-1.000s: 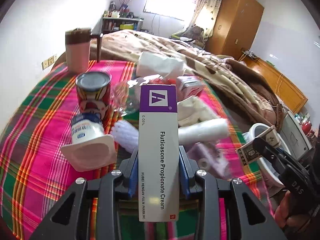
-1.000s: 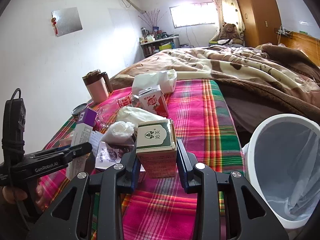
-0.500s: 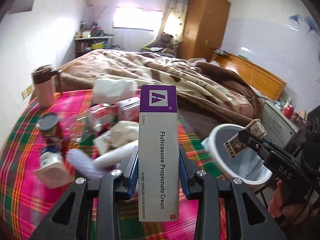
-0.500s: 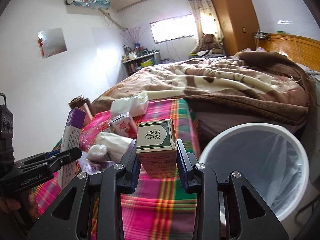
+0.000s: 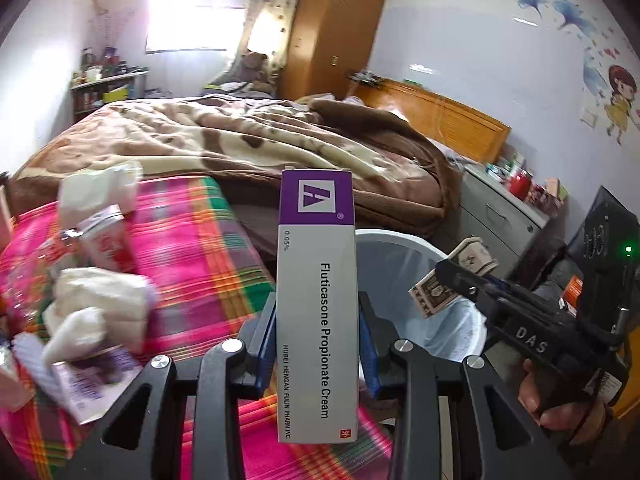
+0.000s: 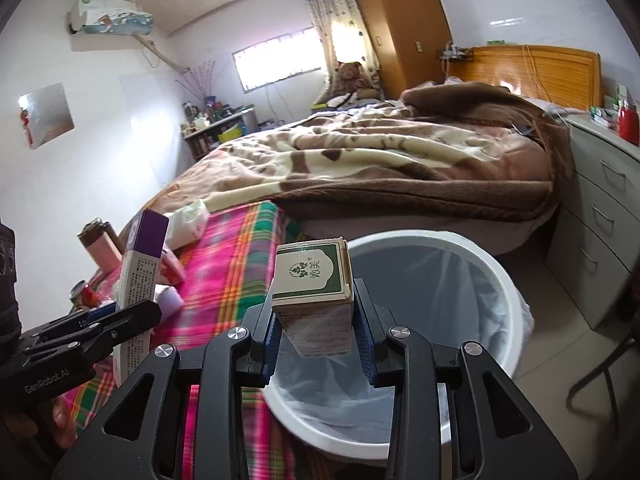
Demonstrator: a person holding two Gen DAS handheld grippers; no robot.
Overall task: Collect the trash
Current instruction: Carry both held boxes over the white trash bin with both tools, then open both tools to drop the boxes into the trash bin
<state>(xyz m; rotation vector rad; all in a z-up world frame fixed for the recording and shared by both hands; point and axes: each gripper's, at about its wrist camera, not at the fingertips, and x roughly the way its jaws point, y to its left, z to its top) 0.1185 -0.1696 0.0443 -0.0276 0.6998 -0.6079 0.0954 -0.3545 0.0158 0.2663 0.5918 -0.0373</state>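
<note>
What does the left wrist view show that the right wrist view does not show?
Only the left wrist view: cartoon wall stickers, crumpled white tissues on the plaid cloth.

Only the right wrist view: air conditioner, pink mug.

Both: white trash bin, purple cream box in the left gripper, green-labelled box in the right gripper.

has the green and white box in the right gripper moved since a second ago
Yes. The green-and-white box, clamped in the right gripper, has swung off the plaid cloth and over the white bin.
</note>
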